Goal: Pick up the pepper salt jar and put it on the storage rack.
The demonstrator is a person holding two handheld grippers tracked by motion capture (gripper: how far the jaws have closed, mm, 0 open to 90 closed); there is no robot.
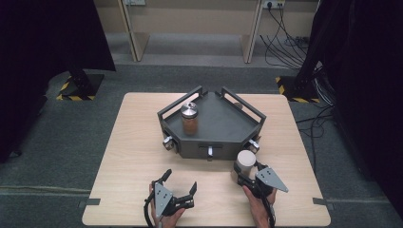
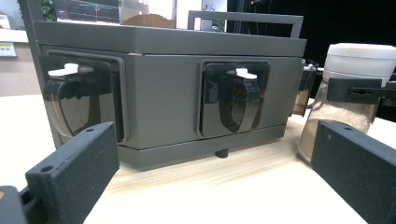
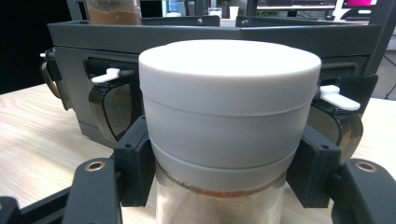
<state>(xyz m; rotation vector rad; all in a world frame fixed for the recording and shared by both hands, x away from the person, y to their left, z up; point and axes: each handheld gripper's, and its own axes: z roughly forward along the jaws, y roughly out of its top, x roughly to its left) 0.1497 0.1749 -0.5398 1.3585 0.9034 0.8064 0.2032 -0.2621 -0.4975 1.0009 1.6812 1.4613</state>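
Note:
A jar with a white lid (image 1: 245,163) and pale powder inside stands on the table just in front of the grey rack's (image 1: 223,124) right corner. My right gripper (image 1: 244,173) is shut on the jar (image 3: 229,112), its jaws pressing the sides just under the lid. My left gripper (image 1: 180,183) hovers open over bare table at the front, nothing between its fingers (image 2: 74,172). From there the same jar (image 2: 350,88) stands at the right. A second jar with a metal lid (image 1: 189,118) and brown contents stands on top of the rack.
The rack's side faces (image 2: 163,84) hold dark scoop-shaped dispensers with white tabs (image 2: 233,100) (image 3: 112,105). The wooden table (image 1: 128,156) has free room at the left and front. Black stands (image 1: 81,83) and cables (image 1: 285,42) are on the floor beyond.

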